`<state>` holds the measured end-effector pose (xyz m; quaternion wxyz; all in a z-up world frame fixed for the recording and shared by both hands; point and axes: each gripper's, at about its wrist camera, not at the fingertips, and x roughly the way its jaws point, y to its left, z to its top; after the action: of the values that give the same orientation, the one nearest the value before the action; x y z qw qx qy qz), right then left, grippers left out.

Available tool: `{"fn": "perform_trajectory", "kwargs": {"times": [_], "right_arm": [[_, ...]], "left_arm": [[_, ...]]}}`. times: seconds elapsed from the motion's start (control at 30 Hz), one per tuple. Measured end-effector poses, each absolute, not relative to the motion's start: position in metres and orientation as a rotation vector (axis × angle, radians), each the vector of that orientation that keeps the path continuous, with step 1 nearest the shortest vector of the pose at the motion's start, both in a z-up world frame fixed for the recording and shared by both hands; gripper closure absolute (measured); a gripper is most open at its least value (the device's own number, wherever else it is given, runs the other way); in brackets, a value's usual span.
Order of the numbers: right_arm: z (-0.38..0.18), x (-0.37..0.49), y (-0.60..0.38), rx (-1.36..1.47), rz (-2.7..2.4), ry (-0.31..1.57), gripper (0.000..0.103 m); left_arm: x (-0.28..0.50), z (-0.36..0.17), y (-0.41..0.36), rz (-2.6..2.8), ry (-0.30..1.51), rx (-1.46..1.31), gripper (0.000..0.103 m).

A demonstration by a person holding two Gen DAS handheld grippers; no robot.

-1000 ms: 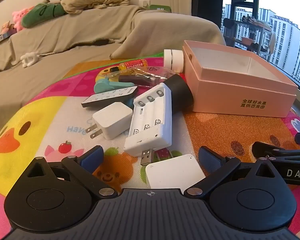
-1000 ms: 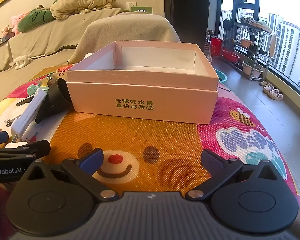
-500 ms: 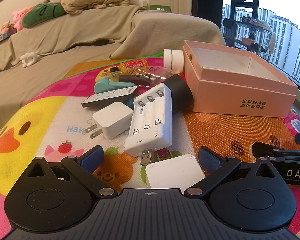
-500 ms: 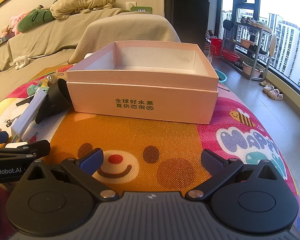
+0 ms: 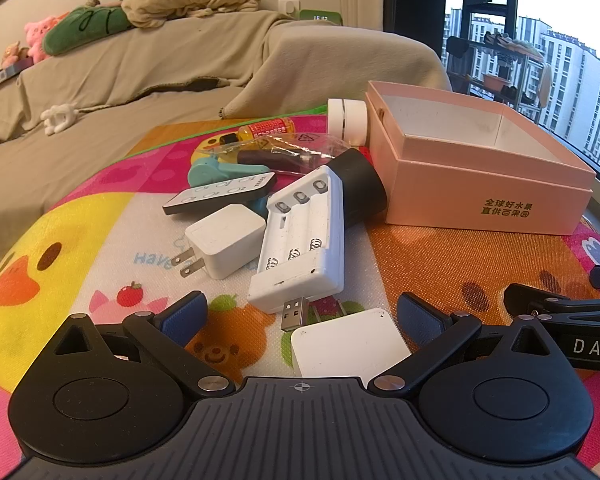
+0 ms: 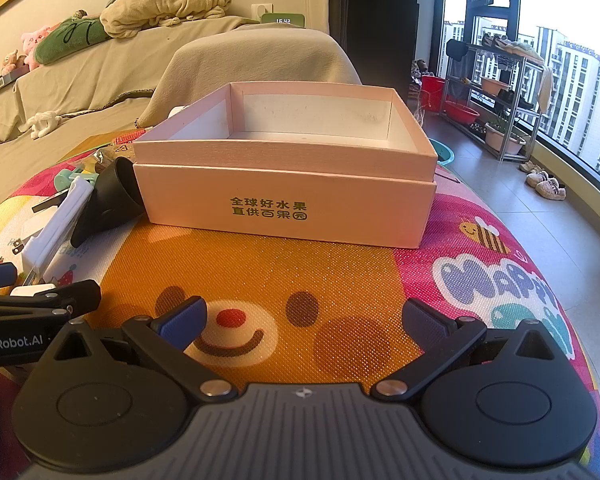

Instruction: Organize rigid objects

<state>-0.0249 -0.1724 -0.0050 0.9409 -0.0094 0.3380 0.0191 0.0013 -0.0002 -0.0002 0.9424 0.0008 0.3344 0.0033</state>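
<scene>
Cartoon play mat (image 5: 440, 256) underneath. Left gripper (image 5: 302, 314) spread wide around white square adapter (image 5: 350, 340), just before white battery charger (image 5: 300, 240). Right gripper (image 6: 304, 314) wide, empty, facing pink box (image 6: 288, 184).

A home living room; covered sofa (image 5: 148, 76), plush toys (image 5: 40, 36), children's play mat (image 6: 300, 280)

A box (image 6: 284, 200) is set on the mat (image 6: 268, 276), with a sofa (image 5: 140, 92) behind it. Left of the box a cluster is gathered: a cone (image 5: 358, 186) lies against the box's left wall, a battery charger (image 5: 304, 240) is propped on the cone, a plug adapter (image 5: 224, 240) is placed just left of the charger, and a remote (image 5: 220, 198) rests behind the adapter. A square block (image 5: 348, 340) is found in front of the charger's USB end, between the fingers (image 5: 184, 312) of the left gripper (image 5: 300, 316); a bag (image 5: 284, 148), a bottle (image 5: 266, 128) and a jar (image 5: 348, 120) are seen behind the cluster.
</scene>
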Motion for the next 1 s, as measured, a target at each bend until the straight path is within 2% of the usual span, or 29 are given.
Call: {"fn": "perform_trajectory", "kwargs": {"times": [1.0], "right_arm": [[-0.0058, -0.0251, -0.1724, -0.019, 0.039, 0.691, 0.0]], "left_arm": [[-0.0009, -0.0006, -0.003, 0.015, 0.679, 0.021, 0.0]]}}
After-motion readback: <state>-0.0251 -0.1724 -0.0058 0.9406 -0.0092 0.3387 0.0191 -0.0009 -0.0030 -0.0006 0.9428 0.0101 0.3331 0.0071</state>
